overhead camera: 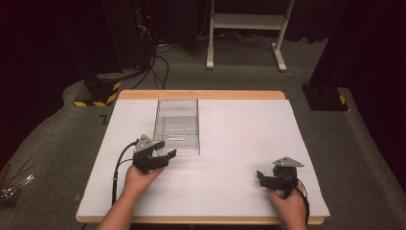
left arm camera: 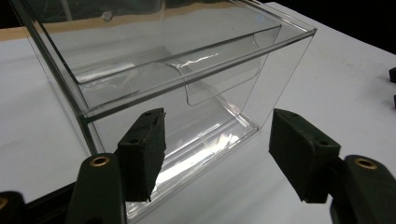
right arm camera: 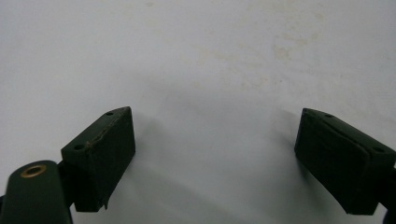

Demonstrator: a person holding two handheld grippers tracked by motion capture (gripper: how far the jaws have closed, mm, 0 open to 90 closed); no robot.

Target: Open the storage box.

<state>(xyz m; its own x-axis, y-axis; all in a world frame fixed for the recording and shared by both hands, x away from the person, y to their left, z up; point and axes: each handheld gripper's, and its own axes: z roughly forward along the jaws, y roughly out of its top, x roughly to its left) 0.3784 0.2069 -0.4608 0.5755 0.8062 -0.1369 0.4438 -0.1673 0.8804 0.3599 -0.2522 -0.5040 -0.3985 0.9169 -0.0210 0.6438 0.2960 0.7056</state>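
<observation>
A clear plastic box [overhead camera: 176, 125] stands on the white table top [overhead camera: 239, 139], left of centre. My left gripper [overhead camera: 164, 148] hovers just in front of the box's near left corner, open, nothing between its jaws. In the left gripper view the box [left arm camera: 177, 79] looms close ahead with a sliding lid on top, and my left gripper [left arm camera: 217, 140] has both pads apart short of its wall. My right gripper [overhead camera: 261, 177] rests near the table's front right, held by a hand. In the right gripper view my right gripper [right arm camera: 215, 154] is open over bare white surface.
A wooden strip [overhead camera: 201, 94] edges the table's far side. Beyond it on the floor stand a white frame [overhead camera: 249, 28], black posts with yellow-black bases [overhead camera: 98, 93] and cables. The other gripper's jaw tips [left arm camera: 392, 84] peek in at the right edge of the left gripper view.
</observation>
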